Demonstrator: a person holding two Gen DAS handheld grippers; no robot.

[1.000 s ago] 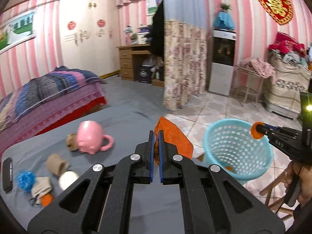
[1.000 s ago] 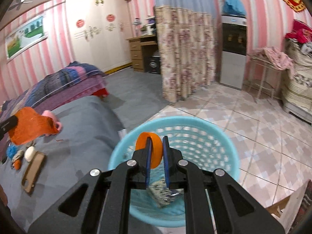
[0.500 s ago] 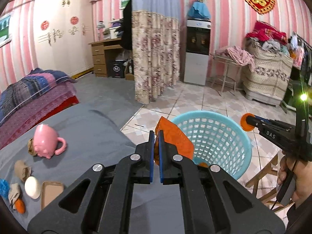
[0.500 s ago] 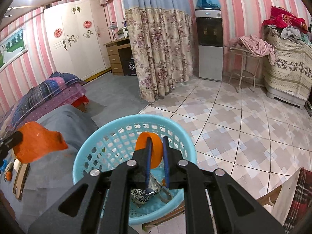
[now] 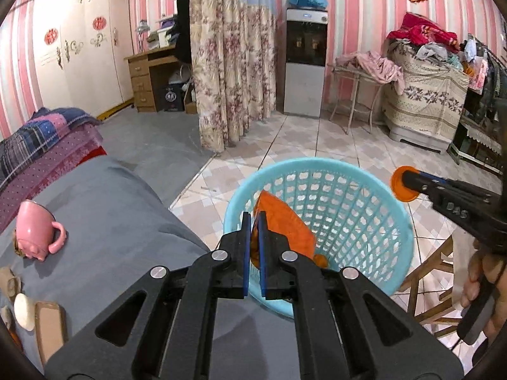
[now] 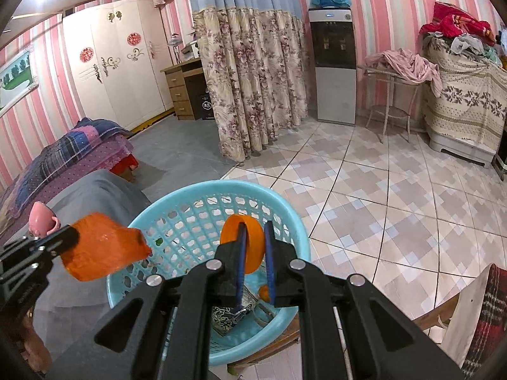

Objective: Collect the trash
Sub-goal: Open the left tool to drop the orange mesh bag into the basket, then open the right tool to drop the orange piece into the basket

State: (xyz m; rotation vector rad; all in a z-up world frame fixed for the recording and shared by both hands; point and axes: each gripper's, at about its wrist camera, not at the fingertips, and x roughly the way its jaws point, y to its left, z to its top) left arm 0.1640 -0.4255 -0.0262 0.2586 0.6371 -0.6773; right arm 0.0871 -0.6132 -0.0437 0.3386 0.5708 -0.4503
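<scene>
The basket (image 5: 320, 218) has slid in under both claws. The left claw (image 5: 253, 221), clamped on an orange scrap (image 5: 285, 221), now hangs over its near rim; the right claw (image 6: 253, 231) pinches an orange cap (image 6: 245, 240) above the middle. Likely ready to drop.

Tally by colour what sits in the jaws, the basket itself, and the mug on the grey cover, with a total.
Orange: 2, the orange peel in the left gripper and the orange cap in the right gripper
Light blue: 1, the basket
Pink: 1, the mug, upside down on the grey cover
Total: 4
</scene>
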